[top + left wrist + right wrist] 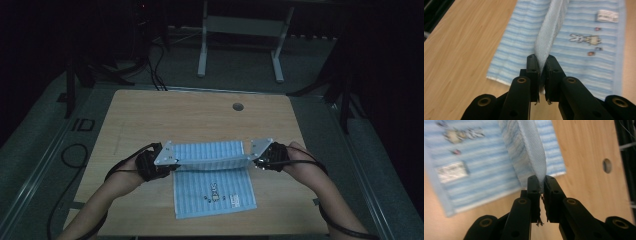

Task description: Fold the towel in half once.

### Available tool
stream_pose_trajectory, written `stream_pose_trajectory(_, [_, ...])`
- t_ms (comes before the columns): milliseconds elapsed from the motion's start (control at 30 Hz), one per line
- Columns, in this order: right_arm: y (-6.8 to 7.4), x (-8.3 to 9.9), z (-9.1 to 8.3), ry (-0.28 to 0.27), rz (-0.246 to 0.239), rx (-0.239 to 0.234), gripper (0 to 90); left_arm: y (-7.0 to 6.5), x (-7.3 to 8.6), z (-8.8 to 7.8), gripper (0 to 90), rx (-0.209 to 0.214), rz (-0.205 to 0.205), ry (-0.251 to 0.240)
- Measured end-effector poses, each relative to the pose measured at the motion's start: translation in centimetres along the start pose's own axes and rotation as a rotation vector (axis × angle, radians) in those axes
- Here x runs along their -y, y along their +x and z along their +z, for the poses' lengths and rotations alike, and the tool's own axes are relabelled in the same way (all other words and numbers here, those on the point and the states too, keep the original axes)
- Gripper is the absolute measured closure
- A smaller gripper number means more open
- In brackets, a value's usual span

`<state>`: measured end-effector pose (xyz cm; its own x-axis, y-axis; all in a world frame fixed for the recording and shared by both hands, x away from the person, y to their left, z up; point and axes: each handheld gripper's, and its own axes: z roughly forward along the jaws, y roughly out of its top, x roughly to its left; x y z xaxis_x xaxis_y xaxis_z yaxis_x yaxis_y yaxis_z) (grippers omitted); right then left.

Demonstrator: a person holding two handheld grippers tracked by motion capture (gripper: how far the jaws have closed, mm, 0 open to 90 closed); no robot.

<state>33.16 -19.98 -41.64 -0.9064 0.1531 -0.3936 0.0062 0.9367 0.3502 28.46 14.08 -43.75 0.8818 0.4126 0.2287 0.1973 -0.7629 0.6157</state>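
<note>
Both grippers, left [540, 71] and right [541, 188], have jaws clamped on the soft, limp striped towel's [212, 172] corners; best hold there.

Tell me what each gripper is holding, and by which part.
Both hold the blue striped towel. The left gripper and right gripper each pinch a corner of its lifted far edge; the near part lies on the table.

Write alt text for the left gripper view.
The left gripper has its black fingers shut on a raised edge of a blue striped towel, which lies on a wooden table.
</note>
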Motion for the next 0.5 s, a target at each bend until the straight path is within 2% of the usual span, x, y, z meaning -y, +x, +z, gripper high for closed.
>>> stream_pose_trajectory(33, [0.5, 0.3, 0.2, -0.006, 0.01, -0.021, 83.4, -0.4, 0.4, 0.3, 83.6, 0.003, -0.003, 0.009])
stream_pose_trajectory(100, [2.0, 1.1, 1.2, 0.006, 0.007, -0.065, 83.2, -1.2, 1.2, 1.2, 83.6, 0.04, -0.016, 0.024])
stream_pose_trajectory(133, [2.7, 1.5, 1.8, 0.016, -0.001, -0.084, 83.2, -1.8, 1.7, 2.0, 83.6, 0.05, -0.016, 0.043])
stream_pose_trajectory(200, [4.0, 2.2, 3.1, 0.03, 0.013, -0.121, 83.2, -2.9, 2.6, 3.5, 83.0, 0.08, -0.004, 0.094])
stream_pose_trajectory(233, [4.6, 2.6, 3.7, 0.038, 0.015, -0.145, 83.1, -3.4, 3.0, 4.2, 83.0, 0.095, -0.007, 0.103])
stream_pose_trajectory(267, [5.1, 2.9, 4.1, 0.048, 0.011, -0.152, 83.0, -3.8, 3.4, 4.8, 82.9, 0.122, -0.021, 0.109])
stream_pose_trajectory(367, [6.0, 3.6, 4.8, 0.07, 0.016, -0.17, 83.0, -4.8, 4.2, 5.7, 81.9, 0.15, -0.032, 0.11])
stream_pose_trajectory(433, [6.3, 3.7, 4.6, 0.067, 0.01, -0.171, 83.0, -5.1, 4.4, 5.7, 81.6, 0.149, -0.032, 0.103])
stream_pose_trajectory(500, [6.4, 3.7, 4.0, 0.05, 0.004, -0.152, 83.0, -5.0, 4.3, 5.4, 81.6, 0.136, -0.041, 0.092])
